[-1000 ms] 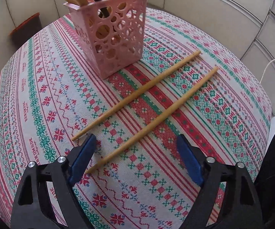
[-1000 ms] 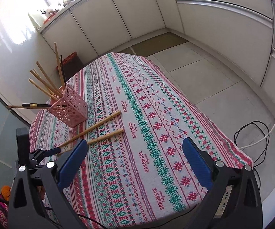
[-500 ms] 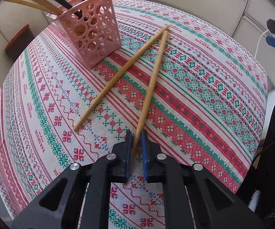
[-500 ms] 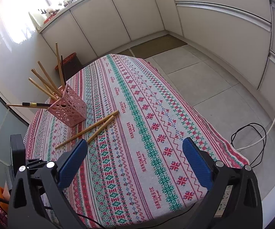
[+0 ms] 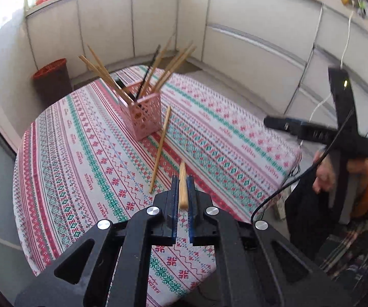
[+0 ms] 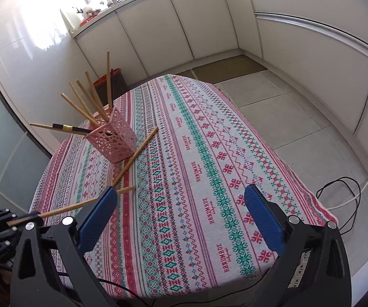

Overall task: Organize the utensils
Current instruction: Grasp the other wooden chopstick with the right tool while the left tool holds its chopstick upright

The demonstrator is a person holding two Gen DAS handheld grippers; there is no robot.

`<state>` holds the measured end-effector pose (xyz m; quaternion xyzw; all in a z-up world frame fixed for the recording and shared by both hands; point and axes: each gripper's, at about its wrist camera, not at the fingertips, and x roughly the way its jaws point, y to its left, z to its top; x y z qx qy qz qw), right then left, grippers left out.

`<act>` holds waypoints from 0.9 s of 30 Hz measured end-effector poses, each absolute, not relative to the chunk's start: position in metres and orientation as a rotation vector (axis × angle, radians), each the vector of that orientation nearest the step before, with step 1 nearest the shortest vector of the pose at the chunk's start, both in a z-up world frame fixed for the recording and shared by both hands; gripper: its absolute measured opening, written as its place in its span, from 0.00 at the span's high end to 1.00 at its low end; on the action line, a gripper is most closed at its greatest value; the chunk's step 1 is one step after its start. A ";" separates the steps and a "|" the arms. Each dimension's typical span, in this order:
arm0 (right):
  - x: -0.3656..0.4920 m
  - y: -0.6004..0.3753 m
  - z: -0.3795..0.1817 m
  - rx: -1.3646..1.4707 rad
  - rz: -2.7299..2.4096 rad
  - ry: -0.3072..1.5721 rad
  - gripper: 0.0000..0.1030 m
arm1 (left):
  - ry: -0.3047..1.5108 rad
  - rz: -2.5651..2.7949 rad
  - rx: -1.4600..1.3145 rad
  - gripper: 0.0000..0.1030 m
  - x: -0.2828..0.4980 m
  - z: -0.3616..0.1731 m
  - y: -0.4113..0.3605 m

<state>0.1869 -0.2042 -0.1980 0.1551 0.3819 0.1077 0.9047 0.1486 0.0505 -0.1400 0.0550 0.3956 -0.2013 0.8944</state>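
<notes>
My left gripper (image 5: 182, 179) is shut on a wooden chopstick (image 5: 182, 186), held above the table's near edge and pointing forward; the right wrist view shows that chopstick (image 6: 81, 204) raised off the cloth, with the left gripper (image 6: 26, 218) at its lower end. A second wooden chopstick (image 5: 160, 149) lies on the patterned tablecloth (image 5: 86, 158), its far end beside the pink perforated holder (image 5: 143, 116), which holds several chopsticks. It also shows in the right wrist view (image 6: 135, 157), next to the holder (image 6: 113, 140). My right gripper (image 6: 181, 212) is open and empty above the table's near edge.
A dark bin with a red rim (image 5: 52, 81) stands on the floor behind the table. White cabinets (image 6: 158, 33) line the walls. Cables (image 6: 342, 194) lie on the floor at the right. The right gripper's body (image 5: 342, 133) hangs right of the table.
My left gripper closed on the nearer chopstick and has lifted it off the cloth, rising and pulling back. The other chopstick was nudged and lies more steeply. The right gripper barely moved.
</notes>
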 end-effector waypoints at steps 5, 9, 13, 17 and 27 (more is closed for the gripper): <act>0.179 -0.158 -0.186 0.148 0.342 0.723 0.06 | 0.681 -0.349 -0.012 0.95 0.132 -0.102 0.076; 0.174 -0.100 -0.185 -0.158 0.456 0.641 0.06 | 0.628 -0.312 -0.037 0.95 0.121 -0.086 0.097; 0.175 -0.040 -0.199 -0.521 0.627 0.584 0.14 | 0.582 -0.273 -0.072 0.95 0.107 -0.075 0.121; 0.178 0.004 -0.229 -0.889 0.850 0.604 0.26 | 0.569 -0.237 -0.100 0.95 0.099 -0.073 0.141; 0.210 0.039 -0.255 -1.310 1.003 0.563 0.34 | 0.544 -0.197 -0.169 0.95 0.099 -0.079 0.170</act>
